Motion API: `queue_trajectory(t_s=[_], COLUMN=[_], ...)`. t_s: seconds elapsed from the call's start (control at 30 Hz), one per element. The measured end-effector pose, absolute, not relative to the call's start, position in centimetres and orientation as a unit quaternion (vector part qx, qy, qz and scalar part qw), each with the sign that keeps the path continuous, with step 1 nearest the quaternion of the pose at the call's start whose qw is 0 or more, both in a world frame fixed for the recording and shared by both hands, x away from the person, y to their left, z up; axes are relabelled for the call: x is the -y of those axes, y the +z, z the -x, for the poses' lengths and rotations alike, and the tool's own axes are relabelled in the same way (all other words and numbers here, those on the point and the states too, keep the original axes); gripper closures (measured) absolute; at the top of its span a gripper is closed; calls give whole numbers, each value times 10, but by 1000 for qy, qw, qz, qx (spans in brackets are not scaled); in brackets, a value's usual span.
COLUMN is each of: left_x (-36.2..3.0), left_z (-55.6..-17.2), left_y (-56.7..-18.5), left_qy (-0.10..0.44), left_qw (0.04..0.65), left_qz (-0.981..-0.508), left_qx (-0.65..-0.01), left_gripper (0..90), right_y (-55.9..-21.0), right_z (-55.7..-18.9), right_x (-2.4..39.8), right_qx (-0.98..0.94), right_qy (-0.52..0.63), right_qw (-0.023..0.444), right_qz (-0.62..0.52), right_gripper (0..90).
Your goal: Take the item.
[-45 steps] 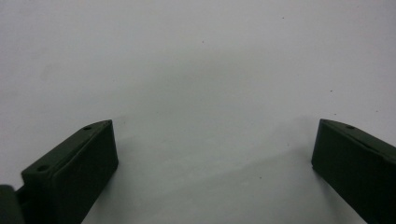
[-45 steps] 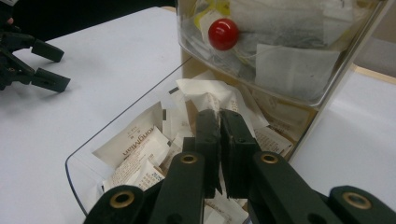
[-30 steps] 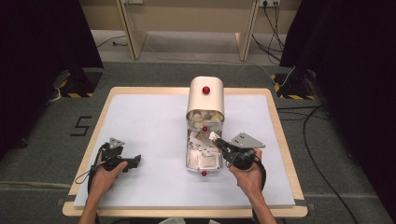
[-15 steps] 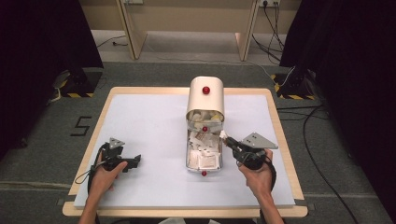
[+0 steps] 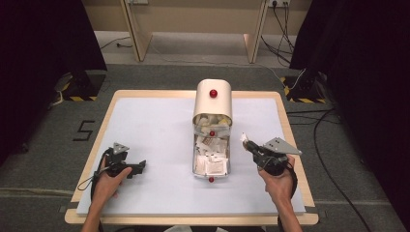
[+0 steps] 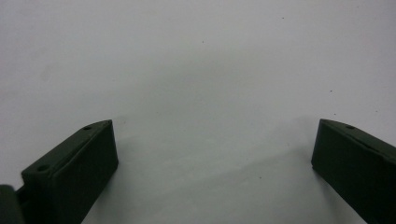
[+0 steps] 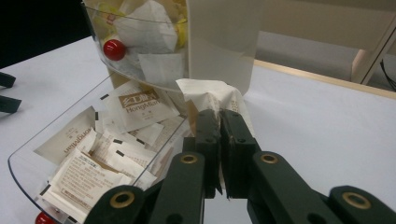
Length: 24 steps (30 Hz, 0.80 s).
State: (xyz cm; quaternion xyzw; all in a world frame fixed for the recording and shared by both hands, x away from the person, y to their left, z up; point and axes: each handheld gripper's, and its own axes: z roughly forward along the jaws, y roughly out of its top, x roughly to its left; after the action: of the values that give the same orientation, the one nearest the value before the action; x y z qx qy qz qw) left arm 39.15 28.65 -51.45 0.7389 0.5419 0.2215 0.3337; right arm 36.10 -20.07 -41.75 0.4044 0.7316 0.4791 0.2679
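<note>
**Packet gripped beside the open container**

Right claw (image 5: 247, 143) pinched closed on a crumpled white packet (image 7: 212, 95), held just right of the clear tray (image 5: 196, 166) and raised off the worktop (image 5: 150, 130). Jaws pressed together in the right gripper view, packet sticking up past their tips. Behind it, a cream container (image 5: 212, 99) with a red knob (image 5: 213, 93) at the far middle of the worktop, its clear front compartment packed with white and yellow sachets. Tray stretched from the container toward the near edge, heaped with printed white packets (image 7: 88, 154), a red knob (image 5: 211, 180) at its near end too.

Left claw (image 5: 140, 166) resting near the left front of the worktop, well apart from the tray, held in the left hand (image 5: 107, 180). Jaws spread wide in the left gripper view, gripping nothing, bare pale surface between them. Right hand (image 5: 279, 182) near the right front edge.
</note>
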Motion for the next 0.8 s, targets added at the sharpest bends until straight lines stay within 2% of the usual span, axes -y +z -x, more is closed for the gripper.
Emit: queue_trajectory(t_s=[0.8], left_x=[-287], left_z=[-391], left_y=[-514], left_qy=[221], left_qw=[332], left_qz=[-740], left_qx=[-541], left_gripper=[0], right_y=[-428], right_z=[-365], right_x=[231], right_qx=[-716], right_qy=[465], right_qw=[280], right_qz=[-439], right_gripper=[867])
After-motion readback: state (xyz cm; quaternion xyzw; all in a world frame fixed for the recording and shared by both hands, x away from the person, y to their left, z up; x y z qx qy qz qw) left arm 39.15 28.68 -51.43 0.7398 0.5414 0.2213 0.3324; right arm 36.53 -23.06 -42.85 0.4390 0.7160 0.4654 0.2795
